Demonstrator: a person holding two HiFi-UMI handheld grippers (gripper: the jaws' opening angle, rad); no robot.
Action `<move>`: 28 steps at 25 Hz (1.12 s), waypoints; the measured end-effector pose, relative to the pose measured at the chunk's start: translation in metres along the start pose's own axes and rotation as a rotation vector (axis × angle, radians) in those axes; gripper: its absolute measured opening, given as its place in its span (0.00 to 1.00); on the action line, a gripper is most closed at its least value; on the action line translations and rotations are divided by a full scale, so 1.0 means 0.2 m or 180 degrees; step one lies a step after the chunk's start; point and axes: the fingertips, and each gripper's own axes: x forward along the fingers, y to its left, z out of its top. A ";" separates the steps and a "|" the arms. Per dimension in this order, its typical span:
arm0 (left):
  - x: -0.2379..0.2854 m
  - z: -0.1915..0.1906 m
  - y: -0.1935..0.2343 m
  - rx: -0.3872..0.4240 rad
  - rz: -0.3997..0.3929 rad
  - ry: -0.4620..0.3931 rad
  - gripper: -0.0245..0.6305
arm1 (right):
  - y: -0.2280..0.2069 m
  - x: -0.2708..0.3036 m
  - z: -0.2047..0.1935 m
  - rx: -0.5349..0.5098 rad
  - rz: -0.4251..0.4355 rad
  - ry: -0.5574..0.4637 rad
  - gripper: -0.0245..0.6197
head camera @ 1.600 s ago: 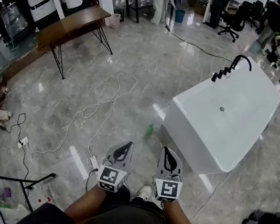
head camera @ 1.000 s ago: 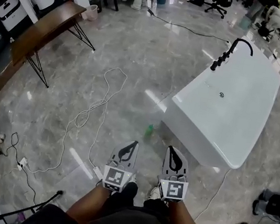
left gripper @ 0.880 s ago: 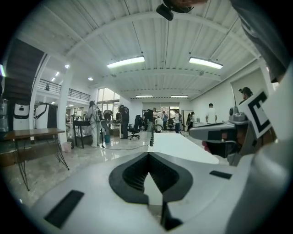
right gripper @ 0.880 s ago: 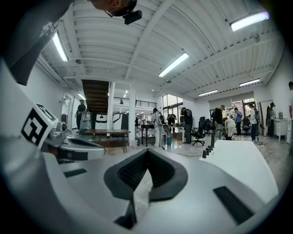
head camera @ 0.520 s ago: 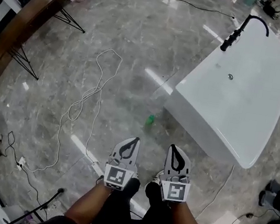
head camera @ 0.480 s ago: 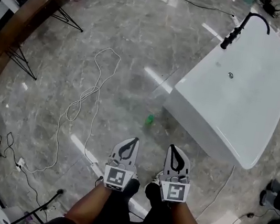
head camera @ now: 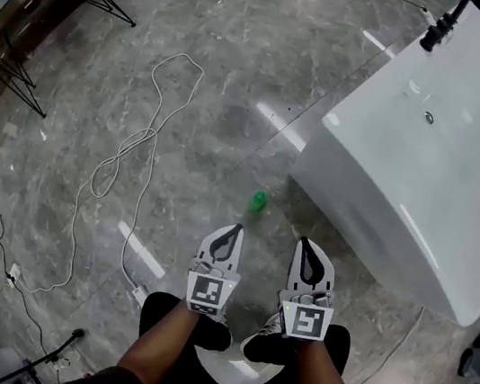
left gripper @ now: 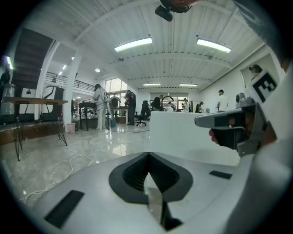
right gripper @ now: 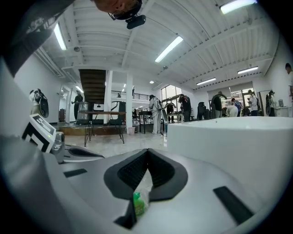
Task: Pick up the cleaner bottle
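No lift yet. Standing alone on the grey stone floor (head camera: 225, 65), just off the near corner of the white bathtub (head camera: 408, 169): the green cleaner bottle (head camera: 258, 201), untouched and free on every side. Held low and side by side just short of it: the left gripper (head camera: 232, 231) and the right gripper (head camera: 306, 245), each with jaws pressed together and gripping nothing. In the right gripper view, only a glimpse of the cleaner bottle (right gripper: 138, 203) through the slit behind the closed tips, out on the floor ahead rather than between the pads. In the left gripper view, closed tips again, with bare floor and the bathtub wall beyond. Looped across the floor well to the left, a white cable (head camera: 153, 132), clear of the approach. Left to do, by the look of it: close the gap, open one pair of jaws, clamp the cleaner bottle and raise it off the floor.
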 end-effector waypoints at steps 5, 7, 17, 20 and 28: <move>0.19 -0.46 0.02 0.0021 0.0028 -0.0021 0.04 | -0.01 0.12 -0.45 -0.0014 0.0020 -0.0010 0.06; 0.24 -0.60 0.04 0.0011 0.0055 -0.0027 0.04 | 0.00 0.14 -0.56 -0.0041 0.0038 0.0002 0.06; 0.44 -1.08 0.05 0.0091 0.0080 0.0129 0.05 | 0.01 0.25 -0.86 0.0042 0.0115 -0.0112 0.06; 0.48 -1.16 0.06 0.0049 0.0077 0.0190 0.17 | 0.01 0.23 -0.86 0.0033 0.0112 -0.0113 0.06; 0.69 -1.45 0.11 0.0118 -0.0027 0.0377 0.47 | -0.01 0.15 -0.82 0.0000 0.0031 -0.0130 0.06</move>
